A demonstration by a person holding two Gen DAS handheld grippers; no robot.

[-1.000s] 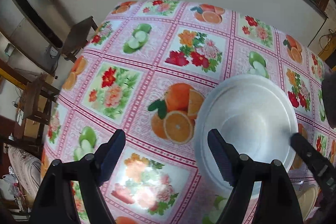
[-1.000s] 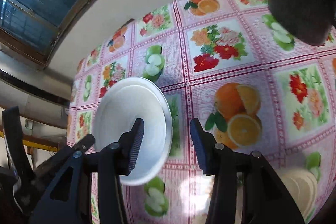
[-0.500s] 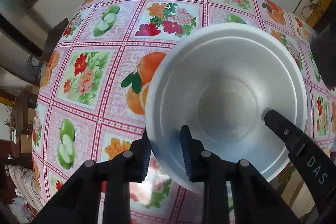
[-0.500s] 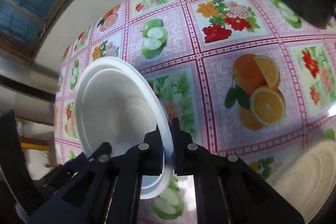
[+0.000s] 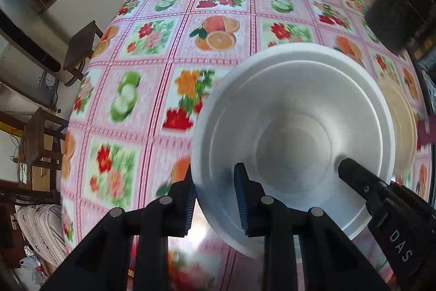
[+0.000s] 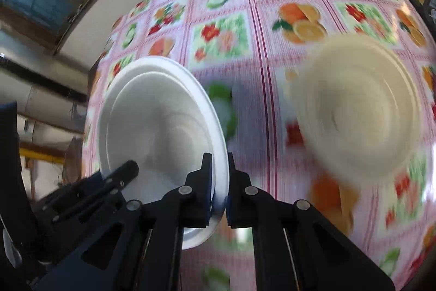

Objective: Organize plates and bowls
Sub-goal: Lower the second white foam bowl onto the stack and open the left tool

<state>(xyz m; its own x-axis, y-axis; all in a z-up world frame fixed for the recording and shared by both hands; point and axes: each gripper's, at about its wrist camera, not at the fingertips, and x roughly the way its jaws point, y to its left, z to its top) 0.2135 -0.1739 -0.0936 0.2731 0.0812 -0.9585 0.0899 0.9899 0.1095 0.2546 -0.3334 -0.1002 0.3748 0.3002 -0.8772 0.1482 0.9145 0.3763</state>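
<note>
Both tongs (image 5: 215, 198) (image 6: 218, 187) clamping white bowl (image 5: 294, 132) rim

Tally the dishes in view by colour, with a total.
White bowl, clamped at its rim by the left gripper and the right gripper: 1
Cream plate, blurred, on the tablecloth: 1
Total: 2

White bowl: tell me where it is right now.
The white bowl is held above the fruit-print tablecloth, its rim pinched by the left gripper and right gripper. A beige plate lies on the table to its right.
</note>
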